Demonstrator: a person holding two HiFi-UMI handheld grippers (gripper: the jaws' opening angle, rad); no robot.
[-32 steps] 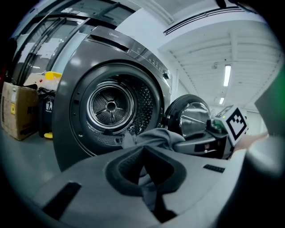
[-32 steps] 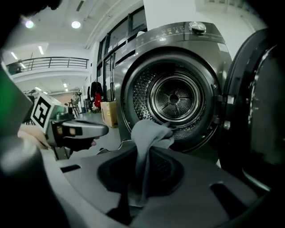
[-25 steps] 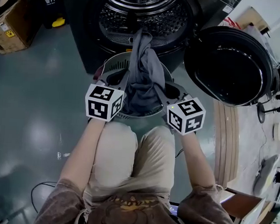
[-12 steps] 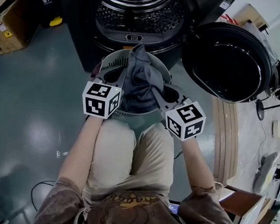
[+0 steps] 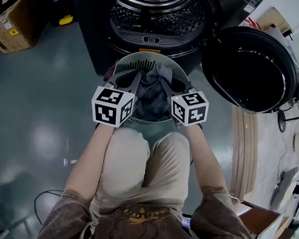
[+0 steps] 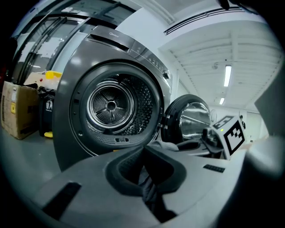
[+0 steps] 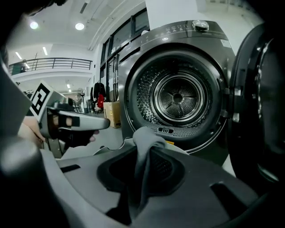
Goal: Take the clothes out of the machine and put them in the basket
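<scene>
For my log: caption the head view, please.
The left gripper and right gripper hold a grey garment in the round basket by the open washing machine.

1. The floor [image 5: 32, 118] was glossy grey-green, with soft patches of reflected light.
2. A cardboard box [image 5: 10, 22] stood at the upper left.
3. Wooden boards [image 5: 242, 148] lay along the right.
4. A strip light [image 6: 227, 75] and round lamps [image 7: 79, 26] lit the white ceiling [image 6: 200, 53].

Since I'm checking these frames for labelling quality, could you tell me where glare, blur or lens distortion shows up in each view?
Head view: soft glare patches on the floor, otherwise sharp. Left gripper view: fisheye bends the machine; close foreground blurred, corners dark. Right gripper view: same bending and dark corners; the grey garment reads fairly clear, ceiling lamps blown out.
</scene>
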